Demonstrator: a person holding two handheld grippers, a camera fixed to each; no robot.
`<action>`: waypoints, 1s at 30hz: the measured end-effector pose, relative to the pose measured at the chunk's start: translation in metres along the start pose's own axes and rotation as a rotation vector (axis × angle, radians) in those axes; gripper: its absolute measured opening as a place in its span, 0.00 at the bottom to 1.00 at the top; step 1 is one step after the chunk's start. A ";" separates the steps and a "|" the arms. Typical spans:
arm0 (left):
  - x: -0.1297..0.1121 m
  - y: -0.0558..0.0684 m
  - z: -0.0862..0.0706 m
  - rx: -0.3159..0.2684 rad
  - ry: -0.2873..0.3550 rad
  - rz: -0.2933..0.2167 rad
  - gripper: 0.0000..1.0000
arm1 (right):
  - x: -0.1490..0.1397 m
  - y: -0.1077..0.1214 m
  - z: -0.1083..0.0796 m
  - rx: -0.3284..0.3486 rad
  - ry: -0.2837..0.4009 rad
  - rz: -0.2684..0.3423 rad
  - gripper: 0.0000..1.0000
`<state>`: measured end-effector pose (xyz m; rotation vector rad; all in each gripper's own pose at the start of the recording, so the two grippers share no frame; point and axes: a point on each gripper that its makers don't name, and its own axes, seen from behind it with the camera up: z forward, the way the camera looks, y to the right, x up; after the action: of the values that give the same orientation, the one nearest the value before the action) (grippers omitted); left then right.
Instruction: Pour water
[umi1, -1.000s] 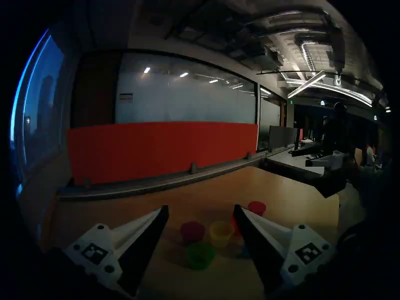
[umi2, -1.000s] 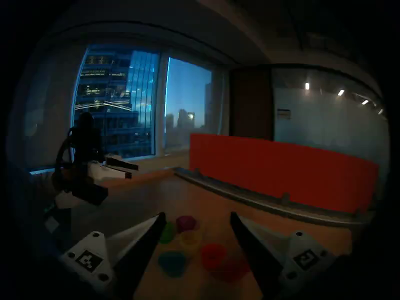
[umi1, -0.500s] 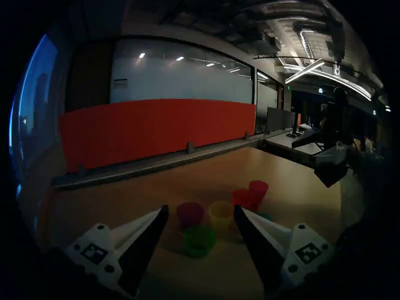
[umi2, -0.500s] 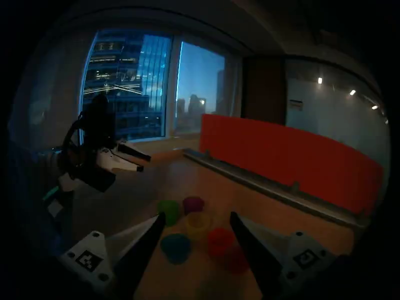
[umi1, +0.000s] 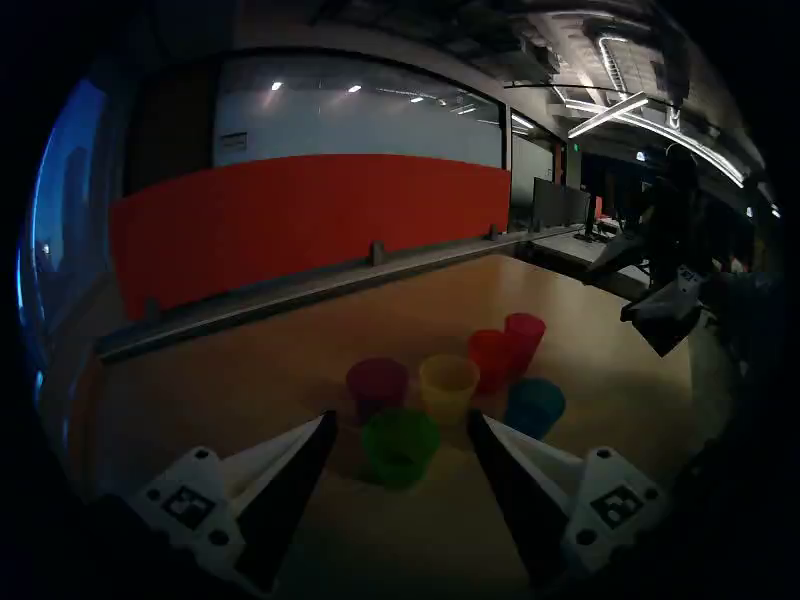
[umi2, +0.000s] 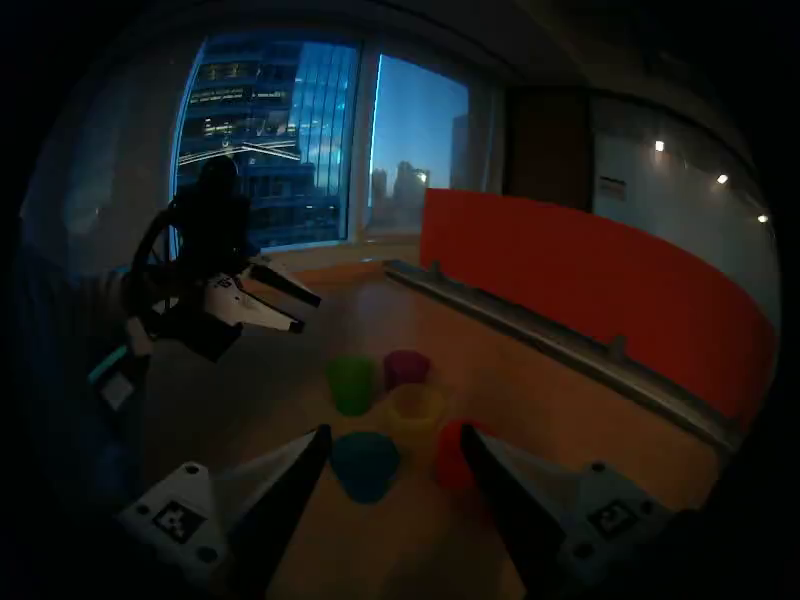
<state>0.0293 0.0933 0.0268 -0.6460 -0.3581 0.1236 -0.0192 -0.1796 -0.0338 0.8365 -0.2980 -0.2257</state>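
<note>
Left gripper view: left gripper (umi1: 398, 420), fingers spread, empty, over the wooden table (umi1: 250, 400). Yellow cup (umi1: 448, 385) is mid-cluster. Purple cup (umi1: 377, 383) just left of it, green cup (umi1: 400, 447) nearer and left, blue cup (umi1: 533, 405) right, red cup (umi1: 490, 358) behind-right. Right gripper view: right gripper (umi2: 393, 432), fingers spread, empty, near the yellow cup.

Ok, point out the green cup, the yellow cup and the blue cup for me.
green cup (umi1: 398, 452), left gripper view, on its front wall.
yellow cup (umi1: 448, 390), left gripper view, on its front wall below the rim.
blue cup (umi1: 534, 408), left gripper view, on its side wall.
</note>
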 end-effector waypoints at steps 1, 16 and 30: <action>-0.004 0.000 0.002 0.000 -0.008 0.001 0.97 | -0.003 -0.001 0.002 0.003 -0.005 0.000 0.98; -0.051 -0.004 0.024 -0.003 -0.104 0.014 0.97 | -0.052 -0.016 0.033 0.041 -0.099 -0.018 0.97; -0.078 -0.003 0.040 -0.021 -0.183 0.038 0.97 | -0.088 -0.023 0.056 0.056 -0.168 -0.015 0.96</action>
<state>-0.0581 0.0960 0.0359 -0.6646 -0.5237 0.2163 -0.1228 -0.2056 -0.0311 0.8766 -0.4570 -0.3033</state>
